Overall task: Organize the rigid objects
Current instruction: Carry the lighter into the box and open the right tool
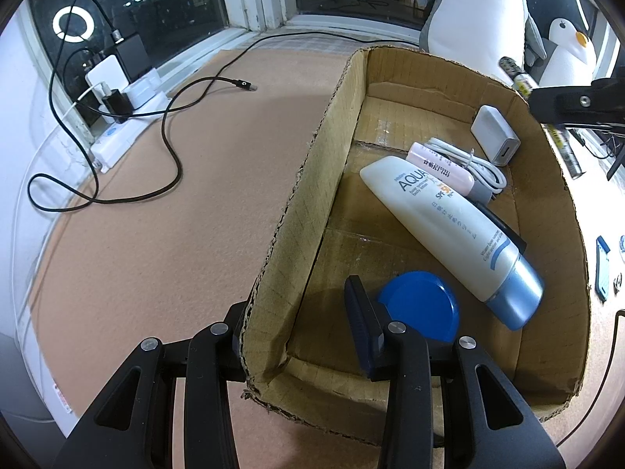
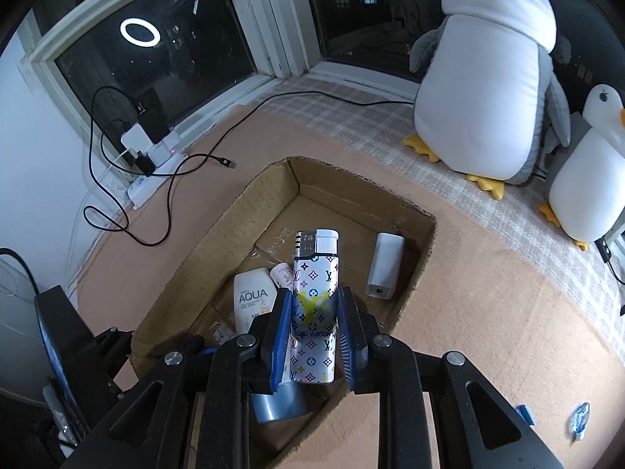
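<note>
Two grippers: we work one cardboard box (image 1: 547,355) on a tan mat.
Left gripper (image 1: 297,336): closed astride the box's near-left wall, one finger outside and one inside, seemingly to steady it.
Box contents: sunscreen tube (image 1: 449,230), blue lid (image 1: 420,305) and white adapter (image 1: 495,135) already lie inside.
Right gripper (image 2: 314,332): clamped on a patterned lighter (image 2: 314,305), held above the box's near end, likely for dropping in.
Right of box: small blue items (image 2: 578,424) remain on the mat.
</note>
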{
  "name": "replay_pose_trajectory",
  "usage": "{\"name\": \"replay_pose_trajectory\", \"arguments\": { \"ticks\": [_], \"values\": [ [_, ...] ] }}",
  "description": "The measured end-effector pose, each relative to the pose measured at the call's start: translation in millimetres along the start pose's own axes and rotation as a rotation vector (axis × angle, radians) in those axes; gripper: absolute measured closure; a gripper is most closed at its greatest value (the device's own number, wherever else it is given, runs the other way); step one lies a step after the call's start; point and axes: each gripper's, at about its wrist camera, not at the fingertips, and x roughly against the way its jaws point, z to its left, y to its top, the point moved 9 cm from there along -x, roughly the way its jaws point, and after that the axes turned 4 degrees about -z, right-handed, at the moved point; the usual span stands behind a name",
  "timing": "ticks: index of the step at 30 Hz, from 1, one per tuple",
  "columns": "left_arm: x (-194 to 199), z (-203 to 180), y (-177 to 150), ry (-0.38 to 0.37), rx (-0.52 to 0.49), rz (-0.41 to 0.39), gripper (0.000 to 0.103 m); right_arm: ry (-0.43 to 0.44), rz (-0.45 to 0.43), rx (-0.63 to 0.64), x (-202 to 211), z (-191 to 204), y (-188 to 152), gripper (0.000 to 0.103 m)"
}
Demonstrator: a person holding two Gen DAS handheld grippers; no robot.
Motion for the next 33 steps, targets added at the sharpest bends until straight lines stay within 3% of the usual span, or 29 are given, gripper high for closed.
{"name": "replay_pose_trajectory", "arguments": {
  "ticks": [17, 19, 21, 27, 33],
  "values": [
    [-0.3, -0.4, 0.1, -0.001, 0.0, -0.002, 0.065, -0.001, 0.035, 0.022, -23.6, 10.6, -1.0, 0.081],
    [-0.2, 0.0, -0.2, -0.002, 0.001, -0.002, 0.065, 0.005, 0.041, 0.023, -24.9, 11.2, -1.2, 0.076],
    [-0.2, -0.1, -0.2, -0.002, 0.0, -0.003, 0.065, 0.008, 0.033, 0.023, -24.4, 11.5, -0.4, 0.06],
    [-0.2, -0.1, -0.3, -0.002, 0.0, -0.003, 0.065, 0.02, 0.021, 0.027, -23.8, 14.0, 2.5, 0.037],
    [-0.2, 0.1, -0.4, -0.002, 0.001, -0.003, 0.065, 0.022, 0.024, 0.019, -24.3, 11.0, 2.1, 0.034]
  ]
}}
